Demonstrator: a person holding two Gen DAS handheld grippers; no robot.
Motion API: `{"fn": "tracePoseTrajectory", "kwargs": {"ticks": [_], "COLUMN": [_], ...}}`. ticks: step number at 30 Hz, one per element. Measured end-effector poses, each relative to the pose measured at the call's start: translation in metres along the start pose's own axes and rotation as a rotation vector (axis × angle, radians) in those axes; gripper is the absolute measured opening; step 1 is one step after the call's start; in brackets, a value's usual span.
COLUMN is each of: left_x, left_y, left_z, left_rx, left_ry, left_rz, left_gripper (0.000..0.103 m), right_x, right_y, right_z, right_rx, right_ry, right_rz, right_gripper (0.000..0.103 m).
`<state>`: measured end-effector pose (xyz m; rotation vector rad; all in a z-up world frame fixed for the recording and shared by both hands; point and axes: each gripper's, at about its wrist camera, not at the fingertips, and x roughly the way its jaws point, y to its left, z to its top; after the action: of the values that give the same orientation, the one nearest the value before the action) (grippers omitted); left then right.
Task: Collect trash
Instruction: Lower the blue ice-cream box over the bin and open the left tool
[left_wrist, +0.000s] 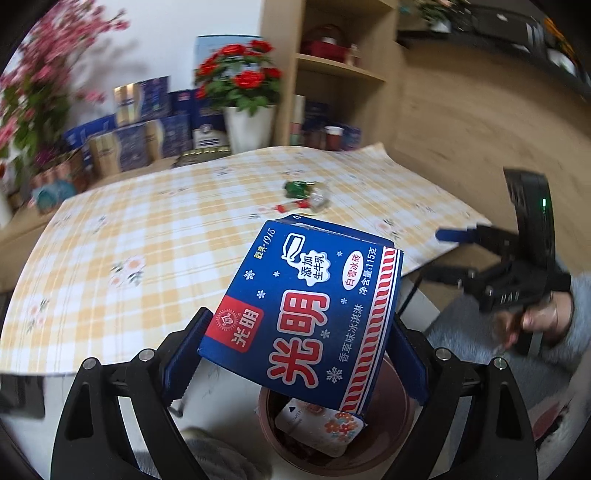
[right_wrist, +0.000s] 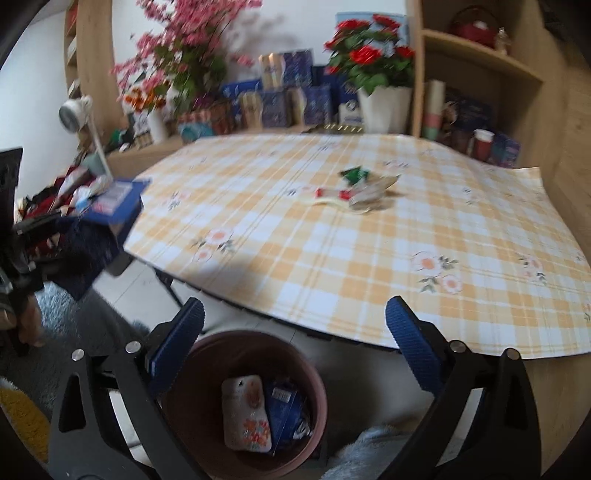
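Jaws of left gripper clamp blue carton (光明, 115克) above bin

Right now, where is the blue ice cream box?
The blue ice cream box sits clamped in the left gripper, above the brown bin, beside the checked table.

The carton is deep blue with white snowflakes, big red characters edged in white, a red badge and a red-and-white twisted stripe along one edge. The tablecloth is a yellow-and-white check with small pink-and-orange flowers. The bin is reddish brown; in it lie a white packet with orange flowers and a dark blue wrapper. Near the cloth's far edge lies green, red and clear litter. The pads are blue on black.
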<state>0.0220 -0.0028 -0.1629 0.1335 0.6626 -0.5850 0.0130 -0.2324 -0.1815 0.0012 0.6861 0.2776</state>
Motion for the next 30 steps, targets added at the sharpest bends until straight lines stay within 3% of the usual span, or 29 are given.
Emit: {"fn": "tracePoseTrajectory", "kwargs": {"ticks": [12, 20, 30], "left_x": [0.037, 0.059, 0.067], "left_y": [-0.009, -0.019, -0.028], "left_z": [-0.020, -0.032, -0.035], "left_rx": [0.021, 0.050, 0.085], "left_ry": [0.064, 0.158, 0.188], "left_rz": [-0.110, -0.131, -0.141], "left_gripper": [0.087, 0.087, 0.088], "right_x": [0.002, 0.006, 0.010], "right_y": [-0.014, -0.020, -0.008], "right_z": [-0.014, -0.016, -0.015], "right_rx": [0.091, 0.129, 0.093], "right_ry": [-0.023, -0.022, -0.014], "right_rz": [-0.101, -0.092, -0.084], "right_gripper": [0.097, 0.097, 0.097]}}
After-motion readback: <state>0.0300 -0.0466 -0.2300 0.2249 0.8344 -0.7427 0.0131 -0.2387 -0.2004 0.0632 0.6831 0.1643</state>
